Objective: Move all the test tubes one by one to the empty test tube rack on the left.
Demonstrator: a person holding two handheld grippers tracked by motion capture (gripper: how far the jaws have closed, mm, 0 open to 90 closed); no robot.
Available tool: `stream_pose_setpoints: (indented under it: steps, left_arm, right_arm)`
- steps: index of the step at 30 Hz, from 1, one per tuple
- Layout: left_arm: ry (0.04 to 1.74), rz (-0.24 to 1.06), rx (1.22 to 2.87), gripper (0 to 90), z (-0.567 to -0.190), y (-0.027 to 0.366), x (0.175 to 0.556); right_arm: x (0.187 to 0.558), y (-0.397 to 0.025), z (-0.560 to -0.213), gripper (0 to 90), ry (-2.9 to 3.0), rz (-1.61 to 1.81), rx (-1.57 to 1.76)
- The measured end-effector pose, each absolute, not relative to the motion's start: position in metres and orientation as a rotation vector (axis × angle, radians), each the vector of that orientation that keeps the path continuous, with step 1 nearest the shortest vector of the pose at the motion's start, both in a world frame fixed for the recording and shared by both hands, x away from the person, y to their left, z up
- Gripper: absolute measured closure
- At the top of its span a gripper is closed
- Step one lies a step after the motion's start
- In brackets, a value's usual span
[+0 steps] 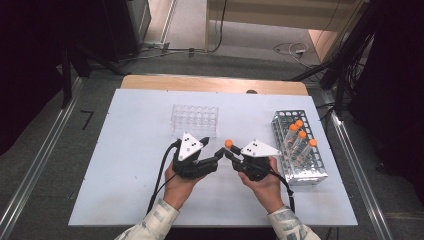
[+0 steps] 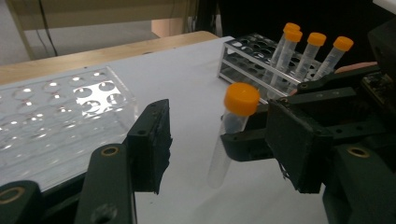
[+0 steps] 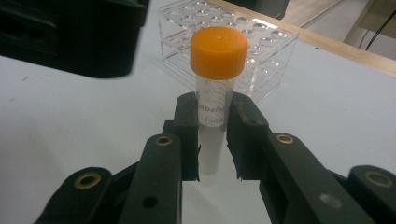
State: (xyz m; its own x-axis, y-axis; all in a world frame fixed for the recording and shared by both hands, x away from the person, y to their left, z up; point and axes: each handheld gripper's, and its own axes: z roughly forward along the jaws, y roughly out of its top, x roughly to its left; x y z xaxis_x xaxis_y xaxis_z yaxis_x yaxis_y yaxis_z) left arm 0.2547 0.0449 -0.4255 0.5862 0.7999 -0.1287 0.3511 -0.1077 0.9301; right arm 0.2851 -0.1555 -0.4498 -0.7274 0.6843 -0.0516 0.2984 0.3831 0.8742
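Orange-capped tube [image 3: 215, 93] is clamped by the right gripper [image 3: 214, 140] at frame centre; left gripper [image 2: 219, 149], jaws apart, could knock it askew if closed off-centre.

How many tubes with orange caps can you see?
5. One tube is clamped in the right gripper between the hands. Four tubes stand in the metal rack at the table's right. None seem hidden.
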Motion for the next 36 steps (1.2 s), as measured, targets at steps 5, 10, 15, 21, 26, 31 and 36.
stream_pose_setpoints:
  steps: [5, 10, 15, 21, 26, 31, 36]
  left_arm:
    - [0.943, 0.488, 1.722, 47.0, -0.426, 0.036, 0.259]
    - [0.928, 0.470, 1.749, 50.7, -0.426, 0.031, 0.263]
    - [0.928, 0.462, 1.769, 57.2, -0.429, 0.028, 0.266]
    - [0.931, 0.475, 1.784, 61.8, -0.431, 0.025, 0.268]
    - [0.929, 0.481, 1.791, 65.7, -0.432, 0.025, 0.269]
    - [0.929, 0.481, 1.791, 69.3, -0.433, 0.026, 0.272]
    - [0.925, 0.490, 1.788, 69.8, -0.433, 0.025, 0.273]
  right_arm:
    - [0.284, -0.153, -0.450, 72.4, 2.248, 1.305, 0.844]
    - [0.283, -0.151, -0.451, 72.4, 2.262, 1.307, 0.842]
    - [0.282, -0.148, -0.453, 72.5, 2.273, 1.307, 0.837]
    - [0.282, -0.149, -0.452, 72.4, 2.275, 1.316, 0.839]
    - [0.282, -0.149, -0.453, 72.4, 2.279, 1.320, 0.843]
    - [0.283, -0.149, -0.453, 72.4, 2.279, 1.322, 0.847]
    - [0.283, -0.150, -0.453, 71.6, 2.279, 1.324, 0.861]
